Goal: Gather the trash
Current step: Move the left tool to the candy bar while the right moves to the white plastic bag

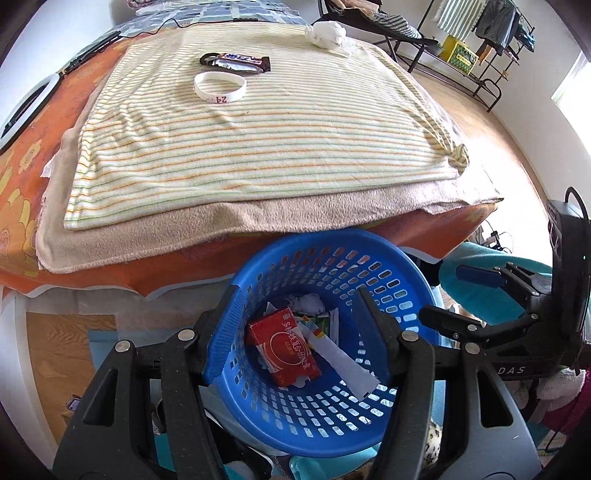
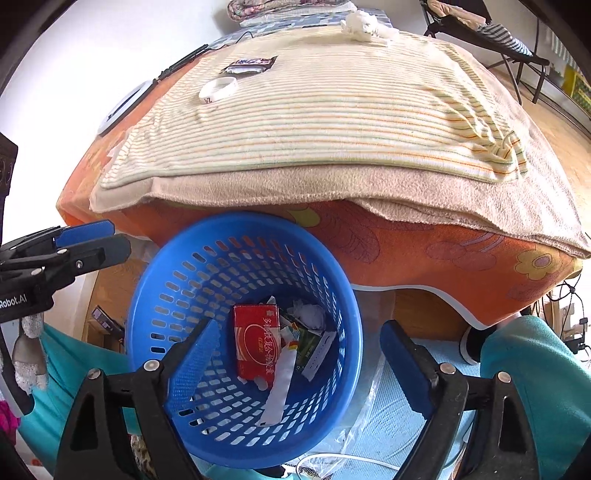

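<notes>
Below, the blue basket (image 1: 325,332) sits against the bed's edge, its mouth tipped toward the cameras, holding a red box (image 1: 284,347) lying lengthwise. Both the left gripper (image 1: 299,332) and right gripper (image 2: 295,354) are spread wide, empty. A candy wrapper (image 1: 236,62) lies crosswise on the striped towel (image 1: 258,140).

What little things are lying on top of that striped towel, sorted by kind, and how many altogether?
Candy bar wrapper: 1
White wristband: 1
Crumpled white tissue: 1
Total: 3, all lying on the striped towel.
</notes>
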The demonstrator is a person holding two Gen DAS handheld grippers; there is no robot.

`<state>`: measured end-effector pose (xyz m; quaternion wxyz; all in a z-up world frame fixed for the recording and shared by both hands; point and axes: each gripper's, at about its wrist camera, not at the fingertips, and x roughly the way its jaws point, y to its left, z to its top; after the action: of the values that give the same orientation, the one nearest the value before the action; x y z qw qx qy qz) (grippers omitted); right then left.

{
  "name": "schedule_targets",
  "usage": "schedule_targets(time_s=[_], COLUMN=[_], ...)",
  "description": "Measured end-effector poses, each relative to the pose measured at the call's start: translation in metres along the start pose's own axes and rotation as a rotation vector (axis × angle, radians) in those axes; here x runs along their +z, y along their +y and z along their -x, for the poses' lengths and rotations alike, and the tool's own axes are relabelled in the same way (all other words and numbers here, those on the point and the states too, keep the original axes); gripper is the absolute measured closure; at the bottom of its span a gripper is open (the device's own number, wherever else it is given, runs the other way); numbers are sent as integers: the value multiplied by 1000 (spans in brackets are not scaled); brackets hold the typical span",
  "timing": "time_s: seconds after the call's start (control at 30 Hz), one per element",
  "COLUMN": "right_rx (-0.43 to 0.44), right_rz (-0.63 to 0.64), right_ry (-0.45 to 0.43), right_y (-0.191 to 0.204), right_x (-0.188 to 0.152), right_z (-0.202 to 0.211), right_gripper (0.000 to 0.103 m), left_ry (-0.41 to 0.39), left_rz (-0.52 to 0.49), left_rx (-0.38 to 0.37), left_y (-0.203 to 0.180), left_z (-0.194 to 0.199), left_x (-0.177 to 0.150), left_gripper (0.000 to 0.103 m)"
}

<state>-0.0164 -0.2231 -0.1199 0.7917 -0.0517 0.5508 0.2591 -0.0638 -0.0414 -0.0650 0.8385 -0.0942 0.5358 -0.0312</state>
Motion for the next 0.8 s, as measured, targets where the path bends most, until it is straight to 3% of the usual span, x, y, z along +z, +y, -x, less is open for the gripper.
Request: schedule_targets(time_s=[0.47,0.8], right_rx=[-66,-83], right_rz=[60,48], right_ry=[-170,-286], right_y=[-2,-19], right_x=[58,129], right_z=[35,44], right_gripper=[5,5], left_ry=[-113,-138], left_rz=[49,108], left_rx=[24,-5], left_y=[26,53], left_z=[16,-9], left_x=[95,174], left_gripper=[33,33])
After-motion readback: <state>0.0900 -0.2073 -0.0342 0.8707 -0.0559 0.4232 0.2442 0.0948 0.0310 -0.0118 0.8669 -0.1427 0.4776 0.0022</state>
